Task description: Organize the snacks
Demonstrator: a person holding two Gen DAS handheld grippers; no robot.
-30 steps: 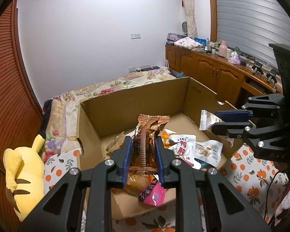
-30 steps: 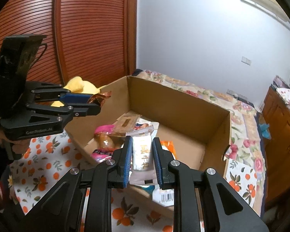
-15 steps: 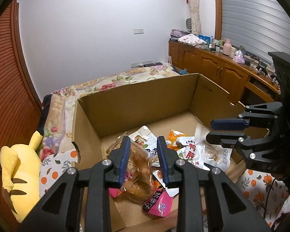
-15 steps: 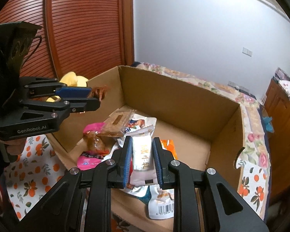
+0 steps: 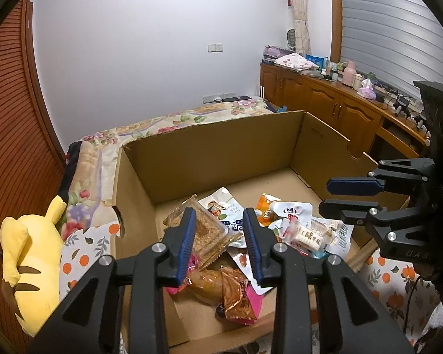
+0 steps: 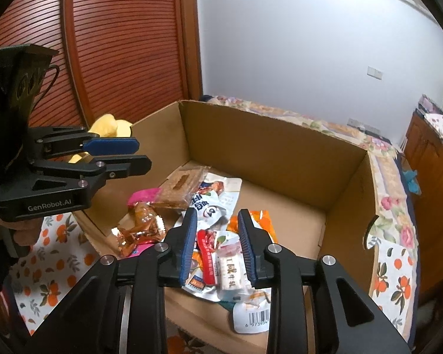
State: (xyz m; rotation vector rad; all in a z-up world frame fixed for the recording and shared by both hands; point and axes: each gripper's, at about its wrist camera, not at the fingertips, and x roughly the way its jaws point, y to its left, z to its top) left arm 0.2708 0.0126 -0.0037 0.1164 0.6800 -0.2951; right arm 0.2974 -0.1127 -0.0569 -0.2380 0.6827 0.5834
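Both hand-held grippers, L [image 5: 220, 243] & R [image 6: 217, 244], over cardboard box [image 6: 268, 144]: jaws just opened, nothing gripped; snack packs [image 6: 209, 203] lie loose below.

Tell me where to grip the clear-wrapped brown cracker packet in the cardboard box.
Take the clear-wrapped brown cracker packet by its crimped far end, coming from above. It lies flat and tilted on the snack pile in the cardboard box, so that thin seam sticks up free. This is a judgement from its pose.

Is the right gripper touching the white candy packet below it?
Apart. The right wrist view shows the right gripper, jaws just opening, with the white candy packet lying loose in the cardboard box, clear of both pads.
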